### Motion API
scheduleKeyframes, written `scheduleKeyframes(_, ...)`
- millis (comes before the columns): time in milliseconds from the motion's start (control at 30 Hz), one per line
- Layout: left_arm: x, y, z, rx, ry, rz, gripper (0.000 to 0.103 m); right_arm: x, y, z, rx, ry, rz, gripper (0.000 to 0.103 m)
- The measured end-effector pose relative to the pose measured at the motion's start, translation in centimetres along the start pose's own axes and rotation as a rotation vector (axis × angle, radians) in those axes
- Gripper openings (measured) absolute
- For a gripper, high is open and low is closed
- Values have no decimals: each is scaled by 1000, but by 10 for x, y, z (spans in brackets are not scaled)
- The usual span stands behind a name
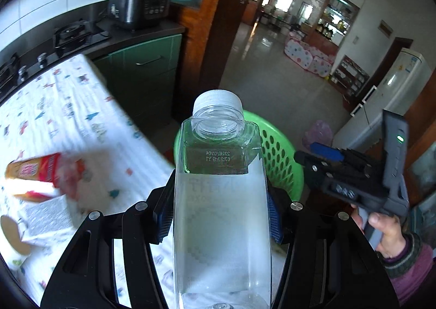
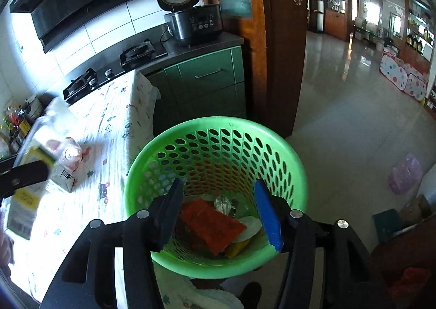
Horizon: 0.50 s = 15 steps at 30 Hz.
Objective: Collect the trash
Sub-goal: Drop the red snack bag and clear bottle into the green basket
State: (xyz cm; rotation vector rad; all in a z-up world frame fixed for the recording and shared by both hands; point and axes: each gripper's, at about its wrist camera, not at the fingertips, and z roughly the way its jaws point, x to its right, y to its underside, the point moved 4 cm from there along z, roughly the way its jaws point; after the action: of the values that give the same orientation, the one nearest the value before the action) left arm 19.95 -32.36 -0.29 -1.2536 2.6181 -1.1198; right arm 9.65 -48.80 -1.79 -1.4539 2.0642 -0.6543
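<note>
A clear square plastic bottle (image 1: 220, 200) with a white cap is clamped between the blue pads of my left gripper (image 1: 219, 202), cap pointing away over the table's edge. Beyond it on the floor stands the green perforated basket (image 1: 280, 156). In the right wrist view my right gripper (image 2: 220, 200) hangs open over the basket (image 2: 215, 129), nothing between its fingers. Inside lie a red wrapper (image 2: 215, 224), a white disc (image 2: 249, 227) and crumpled foil. A hand holds the right gripper (image 1: 313, 156) to the right of the bottle.
The table with a patterned cloth (image 2: 114, 123) carries a red snack packet (image 1: 38, 175), a pink-topped carton (image 2: 70, 156) and papers. Behind are a stove (image 2: 136, 55), rice cooker (image 2: 193, 23), green cabinet (image 2: 207, 85) and wooden door frame (image 2: 283, 50). A pink bag (image 2: 406, 175) lies on the floor.
</note>
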Motion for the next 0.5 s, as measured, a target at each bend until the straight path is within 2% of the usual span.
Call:
scheduleKeyframes(333,23,-15,69,-73,24,17,55,9,6,-22,42,51,-63,59)
scheduleKeyframes(500,32,-12,89,-100,41,18,56,17,8,-25,47,56,-60,60)
